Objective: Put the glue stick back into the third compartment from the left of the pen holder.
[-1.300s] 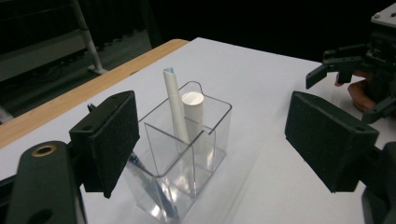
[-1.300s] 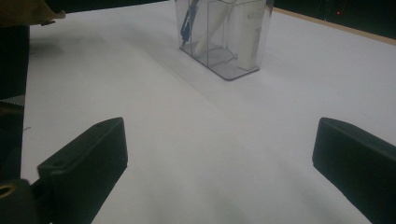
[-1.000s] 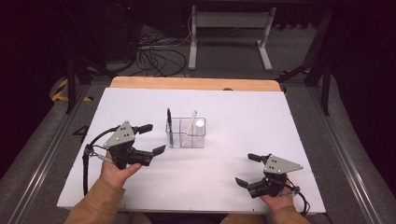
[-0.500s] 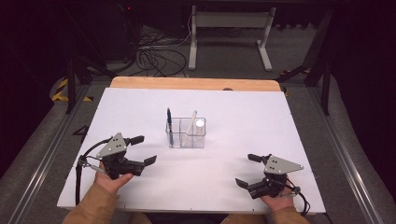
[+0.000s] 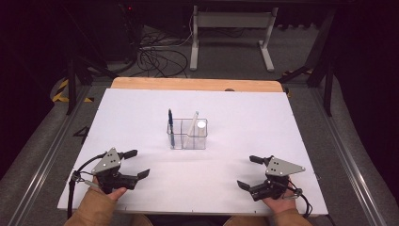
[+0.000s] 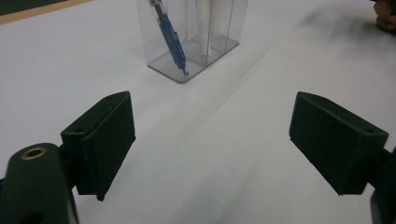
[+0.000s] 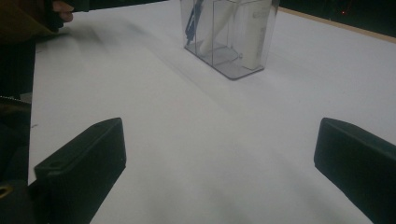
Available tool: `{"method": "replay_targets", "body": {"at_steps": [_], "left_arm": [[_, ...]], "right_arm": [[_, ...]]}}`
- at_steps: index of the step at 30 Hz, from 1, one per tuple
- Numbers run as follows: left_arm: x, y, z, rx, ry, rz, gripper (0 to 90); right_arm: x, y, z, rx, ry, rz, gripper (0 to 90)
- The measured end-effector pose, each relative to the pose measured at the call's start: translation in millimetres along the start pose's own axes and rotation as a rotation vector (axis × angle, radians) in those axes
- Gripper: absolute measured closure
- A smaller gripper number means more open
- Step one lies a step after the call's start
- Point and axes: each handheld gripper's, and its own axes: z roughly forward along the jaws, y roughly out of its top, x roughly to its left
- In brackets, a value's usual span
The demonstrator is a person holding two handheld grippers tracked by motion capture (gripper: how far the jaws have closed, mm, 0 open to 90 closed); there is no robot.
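Note:
A clear plastic organiser (image 5: 187, 134) stands in the middle of the white table top (image 5: 141, 117). Its left compartment holds a blue pen (image 5: 171, 125), leaning; the right side holds a white pen (image 5: 192, 129) and a white cylinder (image 5: 201, 128). My left gripper (image 5: 137, 164) rests open near the front left edge, well short of the organiser (image 6: 191, 37). My right gripper (image 5: 248, 172) is open at the front right, also apart from the organiser (image 7: 229, 37). Nothing lies between either pair of jaws. The blue pen (image 6: 170, 39) shows through the clear wall in the left gripper view.
A wooden strip (image 5: 195, 84) runs along the table's far edge. Beyond it are cables (image 5: 155, 59) on the floor and a white frame leg (image 5: 230, 19). Metal rails (image 5: 42, 165) flank the table. The other hand (image 7: 60, 9) appears far off in the right gripper view.
My left gripper has drawn back from beside the organiser toward the front left edge of the table and lowered. The right gripper has stayed put.

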Motion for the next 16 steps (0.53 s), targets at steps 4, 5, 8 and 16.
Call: {"method": "replay_targets", "body": {"at_steps": [4, 5, 8, 16], "left_arm": [[1.3, -0.1, -0.5, -0.004, 0.007, -0.005, 14.9], [1.3, -0.3, -0.6, -0.003, 0.007, -0.008, 14.9], [2.0, 0.1, -2.7, -0.010, 0.010, -0.016, 14.9], [2.9, 0.1, -3.4, -0.005, 0.011, -0.042, 14.2]], "right_arm": [[0.5, 0.1, 0.0, -0.001, 0.001, 0.004, 3.0], [0.0, 0.0, 0.1, 0.000, 0.001, -0.002, 3.0], [-0.3, -0.1, 0.5, 0.002, -0.001, -0.005, 3.0], [-0.4, 0.0, 0.6, 0.002, 0.000, -0.002, 3.0]]}}
